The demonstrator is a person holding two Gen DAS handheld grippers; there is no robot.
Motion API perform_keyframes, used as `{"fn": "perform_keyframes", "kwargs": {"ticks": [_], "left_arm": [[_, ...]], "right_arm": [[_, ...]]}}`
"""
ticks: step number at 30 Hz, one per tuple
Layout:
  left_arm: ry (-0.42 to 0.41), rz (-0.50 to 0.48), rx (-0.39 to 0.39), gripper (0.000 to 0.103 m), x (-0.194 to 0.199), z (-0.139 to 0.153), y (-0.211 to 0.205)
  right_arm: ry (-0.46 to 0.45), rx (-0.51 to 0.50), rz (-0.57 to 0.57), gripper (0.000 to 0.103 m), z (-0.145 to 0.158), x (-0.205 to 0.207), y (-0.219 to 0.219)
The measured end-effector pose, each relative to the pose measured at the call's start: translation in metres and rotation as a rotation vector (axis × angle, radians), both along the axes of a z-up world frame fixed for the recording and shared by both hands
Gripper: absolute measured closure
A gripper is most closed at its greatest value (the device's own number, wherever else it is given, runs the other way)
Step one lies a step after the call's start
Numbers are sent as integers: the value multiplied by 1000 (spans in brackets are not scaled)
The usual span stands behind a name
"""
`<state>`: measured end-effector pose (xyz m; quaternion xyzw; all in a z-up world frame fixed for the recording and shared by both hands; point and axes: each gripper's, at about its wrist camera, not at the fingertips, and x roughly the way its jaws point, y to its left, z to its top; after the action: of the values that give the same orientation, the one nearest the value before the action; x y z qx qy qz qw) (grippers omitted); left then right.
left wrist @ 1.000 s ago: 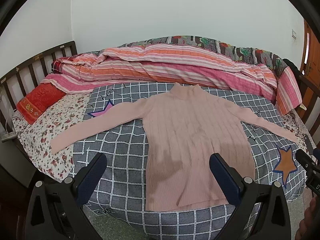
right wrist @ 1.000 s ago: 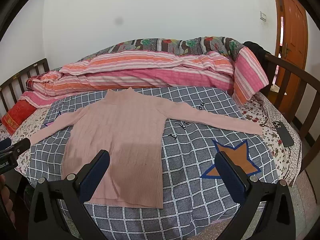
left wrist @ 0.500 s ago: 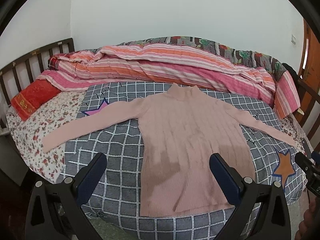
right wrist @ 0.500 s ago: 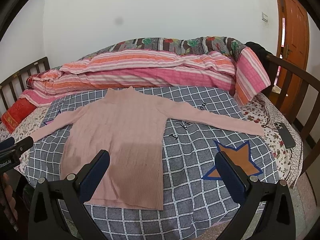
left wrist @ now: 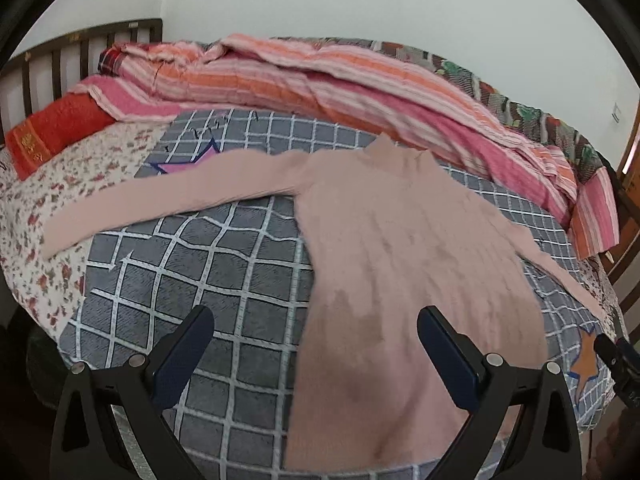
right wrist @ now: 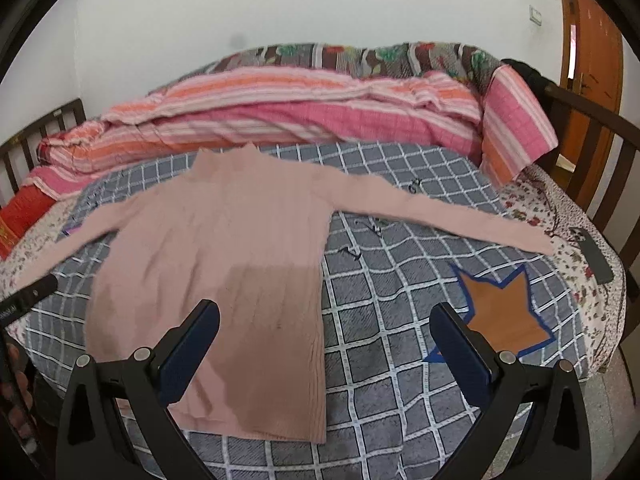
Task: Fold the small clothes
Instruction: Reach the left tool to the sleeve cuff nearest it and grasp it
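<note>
A pink ribbed sweater [left wrist: 400, 264] lies flat and face up on a grey checked blanket [left wrist: 224, 272], both sleeves spread out to the sides. It also shows in the right wrist view [right wrist: 224, 256]. My left gripper [left wrist: 314, 334] is open and empty, above the sweater's lower left side near the hem. My right gripper [right wrist: 326, 330] is open and empty, above the sweater's lower right edge. The left sleeve cuff [left wrist: 60, 236] reaches onto the floral sheet; the right sleeve cuff [right wrist: 536, 240] ends near the bed's right side.
A striped pink and orange quilt [left wrist: 320, 84] is bunched along the wall side. A red pillow [left wrist: 56, 128] lies at the left by the wooden headboard. A dark phone [right wrist: 596, 256] lies on the floral sheet [right wrist: 576, 216] at the right. A wooden rail [right wrist: 600, 128] stands beyond it.
Both grippers have moved forward and lower over the bed, so the sweater looks larger. The left view has swung to the left. Both stay open and empty.
</note>
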<state>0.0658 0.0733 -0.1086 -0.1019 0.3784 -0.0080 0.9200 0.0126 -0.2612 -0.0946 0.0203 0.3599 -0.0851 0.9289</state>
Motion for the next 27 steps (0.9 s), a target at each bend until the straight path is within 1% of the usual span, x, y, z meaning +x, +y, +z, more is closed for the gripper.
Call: {"fn": "perform_keyframes", "kwargs": {"ticks": [2, 5, 6, 7, 10, 12, 13, 14, 15, 16, 17, 18, 19, 22, 24, 27], "left_arm": [[8, 22, -7, 1, 8, -8, 10], [35, 39, -55, 1, 23, -18, 28], [56, 49, -75, 1, 31, -24, 38], [66, 62, -73, 1, 35, -28, 44], [88, 116, -58, 5, 49, -40, 67], [97, 142, -76, 8, 56, -46, 82], [104, 180, -97, 9, 60, -50, 96], [107, 203, -111, 13, 64, -53, 104], [110, 237, -144, 18, 66, -57, 116], [108, 279, -193, 20, 69, -61, 133], [100, 305, -222, 24, 69, -64, 144], [91, 324, -236, 29, 70, -65, 152], [77, 361, -251, 30, 71, -66, 163], [52, 448, -265, 34, 75, -69, 189], [53, 483, -274, 41, 83, -73, 203], [46, 510, -279, 43, 93, -76, 214]], "right_arm": [[20, 10, 5, 0, -12, 9, -2], [43, 19, 4, 0, -25, 21, -6], [45, 18, -2, 0, -29, 24, -7], [44, 18, -11, 0, -33, 28, -7], [50, 23, -10, 0, -40, 37, -8], [55, 19, -11, 0, -45, 45, -8], [58, 17, -11, 0, -46, 49, -7], [65, 17, -10, 0, -49, 54, -6], [71, 19, -10, 0, -51, 58, -5], [76, 20, -9, 0, -52, 62, -4], [81, 21, -9, 0, -53, 66, -3], [84, 19, -10, 0, -54, 69, -2], [87, 15, -9, 0, -55, 72, -1], [90, 4, -9, 0, -57, 81, 2], [91, 7, -11, 0, -58, 85, 4], [96, 10, -11, 0, -60, 88, 4]]}}
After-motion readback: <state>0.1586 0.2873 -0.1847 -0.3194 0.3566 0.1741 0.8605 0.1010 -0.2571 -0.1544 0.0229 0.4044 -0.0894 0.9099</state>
